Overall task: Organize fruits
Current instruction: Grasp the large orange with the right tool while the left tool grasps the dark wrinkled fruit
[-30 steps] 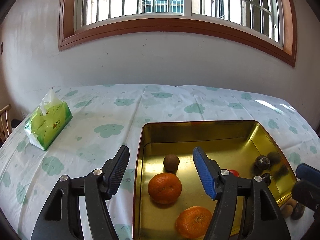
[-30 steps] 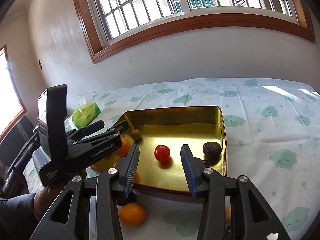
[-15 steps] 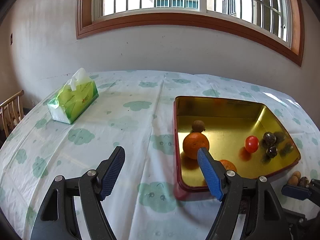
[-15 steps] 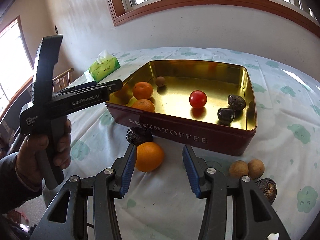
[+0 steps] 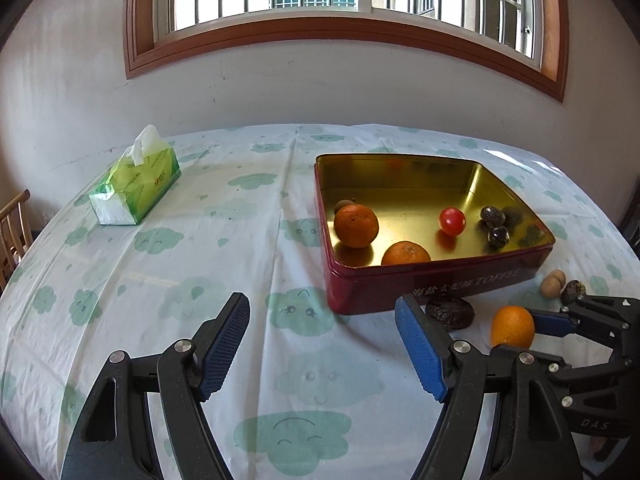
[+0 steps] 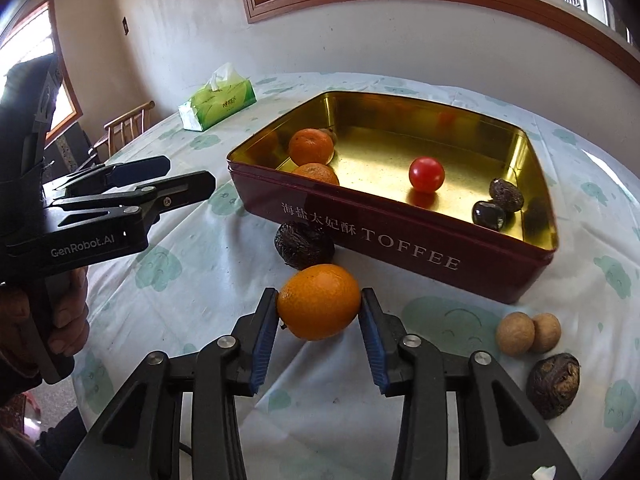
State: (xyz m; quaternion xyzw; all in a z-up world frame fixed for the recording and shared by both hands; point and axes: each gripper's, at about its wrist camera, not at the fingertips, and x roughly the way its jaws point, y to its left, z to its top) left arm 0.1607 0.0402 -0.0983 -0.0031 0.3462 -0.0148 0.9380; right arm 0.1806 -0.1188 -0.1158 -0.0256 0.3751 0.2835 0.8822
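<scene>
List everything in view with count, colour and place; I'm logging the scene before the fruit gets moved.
Toffee tin: one, maroon outside, gold inside, on the table.
Oranges in tin: two, orange, left end.
Cherry tomato: one, red, tin middle.
Dark fruits in tin: two, right end.
Brown fruit in tin: one, behind the oranges.
Loose orange: one, between the right gripper's pads.
Wrinkled dark fruit: one, against the tin front.
Tan round fruits: two, touching, tablecloth.
Rough brown fruit: one, near them.
Tissue pack: one, green, far left.
Left gripper: open, empty.
Right gripper: closed on the loose orange.

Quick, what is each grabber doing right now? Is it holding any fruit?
Left gripper: open, holding nothing, above the tablecloth.
Right gripper: closed on the orange in front of the toffee tin.
</scene>
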